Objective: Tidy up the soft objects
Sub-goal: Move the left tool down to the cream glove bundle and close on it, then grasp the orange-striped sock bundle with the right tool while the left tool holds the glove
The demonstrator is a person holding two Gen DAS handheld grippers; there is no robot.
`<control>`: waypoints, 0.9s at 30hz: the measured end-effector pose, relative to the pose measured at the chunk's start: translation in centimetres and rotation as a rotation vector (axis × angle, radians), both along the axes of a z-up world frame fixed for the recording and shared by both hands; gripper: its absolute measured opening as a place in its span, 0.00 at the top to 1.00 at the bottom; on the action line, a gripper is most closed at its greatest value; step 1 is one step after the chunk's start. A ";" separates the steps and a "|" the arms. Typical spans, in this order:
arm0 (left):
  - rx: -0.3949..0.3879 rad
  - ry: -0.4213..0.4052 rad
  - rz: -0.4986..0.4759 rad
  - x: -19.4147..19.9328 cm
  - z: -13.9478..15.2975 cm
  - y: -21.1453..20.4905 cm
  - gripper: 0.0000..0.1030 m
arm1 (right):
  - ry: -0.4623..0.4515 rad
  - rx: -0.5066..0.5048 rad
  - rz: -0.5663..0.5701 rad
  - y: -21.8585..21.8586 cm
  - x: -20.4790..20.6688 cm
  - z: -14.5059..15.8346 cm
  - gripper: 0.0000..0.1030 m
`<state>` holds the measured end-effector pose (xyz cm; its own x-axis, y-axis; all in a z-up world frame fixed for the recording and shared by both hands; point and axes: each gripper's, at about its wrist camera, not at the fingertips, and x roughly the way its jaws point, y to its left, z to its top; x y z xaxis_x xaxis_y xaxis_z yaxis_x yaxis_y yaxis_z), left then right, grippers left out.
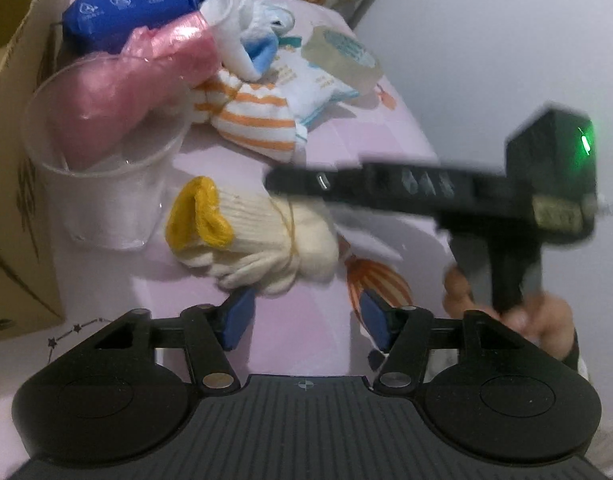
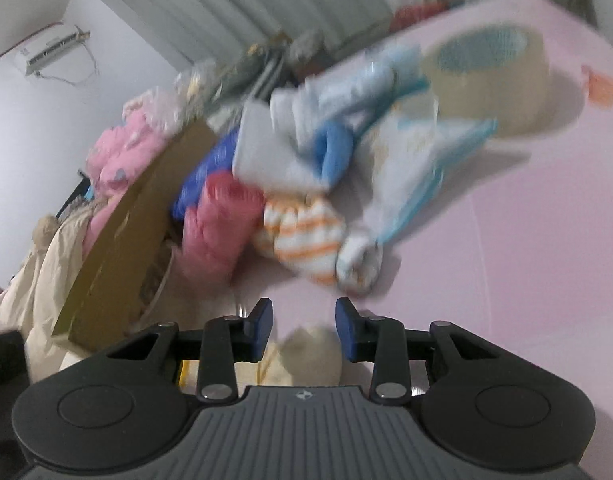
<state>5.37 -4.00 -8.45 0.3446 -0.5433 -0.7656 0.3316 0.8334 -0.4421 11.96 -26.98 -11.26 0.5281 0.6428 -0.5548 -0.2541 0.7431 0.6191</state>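
A bundle of cream knit gloves with a yellow cuff [image 1: 250, 236] lies on the pink table just beyond my open, empty left gripper [image 1: 302, 320]. My right gripper, seen side-on in the left wrist view [image 1: 298, 184], hovers over the gloves. In the right wrist view it is open [image 2: 304, 330], with the cream gloves [image 2: 306, 356] showing below its blue fingers. Orange-striped socks [image 1: 254, 116] [image 2: 302, 236], a white and blue cloth [image 1: 242, 32], packaged cloths [image 1: 310, 88] and pink plastic bags [image 1: 118, 92] sit in a pile behind.
A clear plastic cup [image 1: 106, 184] holds the pink bags at left. A cardboard box [image 1: 14, 128] stands along the left edge. A blue packet [image 1: 130, 4] and a tape roll [image 1: 342, 60] lie at the back. The table's edge runs along the right.
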 end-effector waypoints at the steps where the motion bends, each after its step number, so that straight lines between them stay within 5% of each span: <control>1: -0.006 -0.006 0.005 0.0 0.0 0.1 0.33 | -0.004 -0.004 0.006 -0.1 -0.6 0.0 0.76; 12: 0.050 -0.031 0.014 -0.1 0.4 0.1 0.18 | 0.154 0.180 0.094 -2.3 -3.9 -1.3 0.75; 20: 0.131 -0.050 0.060 1.0 0.4 -1.3 0.15 | 0.024 0.168 -0.142 -7.7 -4.1 0.9 0.74; 23: 0.148 -0.053 0.106 1.5 0.3 -1.6 0.20 | -0.018 0.142 -0.203 -8.0 -3.3 1.5 0.66; 25: 0.159 -0.067 0.130 1.5 0.2 -1.7 0.33 | -0.029 0.127 -0.246 -7.6 -2.0 1.5 0.54; 27: 0.193 -0.092 0.142 1.4 0.3 -1.8 0.42 | -0.045 0.102 -0.273 -7.3 -0.6 1.2 0.53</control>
<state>6.73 -5.83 -8.19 0.4798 -0.3310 -0.8126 0.2361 0.9406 -0.2438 11.39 -34.27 -10.04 0.7119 0.5247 -0.4668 -0.0823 0.7225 0.6865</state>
